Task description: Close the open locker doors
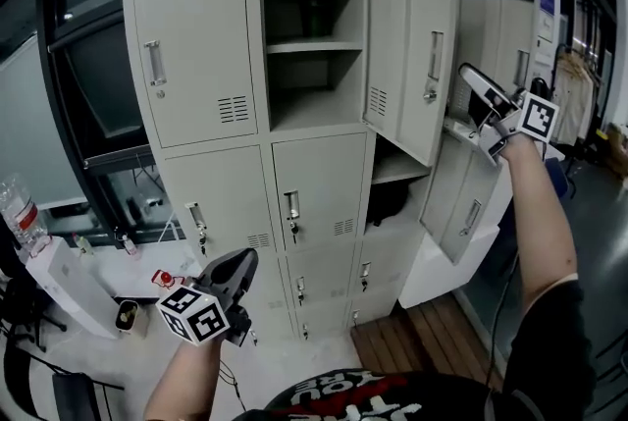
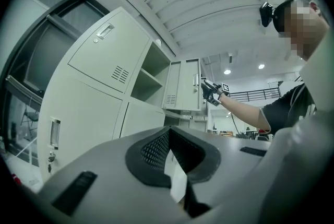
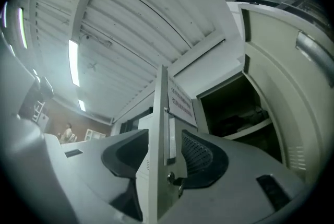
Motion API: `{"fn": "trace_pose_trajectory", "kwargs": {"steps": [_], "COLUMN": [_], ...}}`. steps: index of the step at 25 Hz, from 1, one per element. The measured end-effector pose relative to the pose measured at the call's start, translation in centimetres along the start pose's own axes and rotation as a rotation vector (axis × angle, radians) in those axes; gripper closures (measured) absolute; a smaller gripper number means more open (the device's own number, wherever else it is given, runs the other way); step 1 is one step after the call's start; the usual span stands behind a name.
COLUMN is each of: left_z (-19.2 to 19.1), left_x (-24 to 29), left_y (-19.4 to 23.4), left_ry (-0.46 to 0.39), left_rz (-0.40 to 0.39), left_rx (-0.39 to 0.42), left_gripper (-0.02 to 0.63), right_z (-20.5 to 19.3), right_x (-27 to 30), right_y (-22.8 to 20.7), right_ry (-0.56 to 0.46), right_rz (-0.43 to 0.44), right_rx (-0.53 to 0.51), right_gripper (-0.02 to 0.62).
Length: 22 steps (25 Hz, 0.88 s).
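Observation:
The grey locker bank has its top middle compartment open, the door swung out to the right. Beside it a second upper door also stands open, and a lower door hangs open further right. My right gripper is raised at the second upper door's free edge. In the right gripper view that door's edge stands between the wide-apart jaws, and the pads do not press on it. My left gripper hangs low before the closed lower lockers, shut and empty.
Plastic bottles, a white box and small items lie on the floor at the left. A wooden platform lies at the lockers' foot on the right. More lockers continue behind the open doors. Dark windows line the left.

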<state>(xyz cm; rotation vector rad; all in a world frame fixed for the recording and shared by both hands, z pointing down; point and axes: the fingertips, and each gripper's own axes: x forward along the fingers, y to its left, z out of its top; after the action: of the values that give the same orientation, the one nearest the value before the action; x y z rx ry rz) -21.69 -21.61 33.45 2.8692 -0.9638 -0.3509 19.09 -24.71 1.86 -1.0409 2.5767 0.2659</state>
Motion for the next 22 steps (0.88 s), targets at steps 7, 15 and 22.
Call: {"fn": "trace_pose_trajectory", "kwargs": {"steps": [7,15,22], "left_z": [0.5,1.2,1.4], "left_x": [-1.5,-3.0,-3.7], "left_y": [-0.2,-0.2,0.0], "left_ry": [-0.002,-0.009,-0.006], "left_rz": [0.012,0.03,0.022], "left_rx": [0.0,-0.002,0.021], "left_gripper": [0.604,0.604,0.604], "right_z": [0.7,0.3,-0.9], "right_x": [3.2,5.0,7.3], "right_y": [0.4,2.6,5.1], "right_ry": [-0.001,0.013,0.052], "right_rz": [0.096,0.163,0.223], "right_rx": [0.046,0.054,0.035], "right_gripper": [0.388,0.388,0.39]}}
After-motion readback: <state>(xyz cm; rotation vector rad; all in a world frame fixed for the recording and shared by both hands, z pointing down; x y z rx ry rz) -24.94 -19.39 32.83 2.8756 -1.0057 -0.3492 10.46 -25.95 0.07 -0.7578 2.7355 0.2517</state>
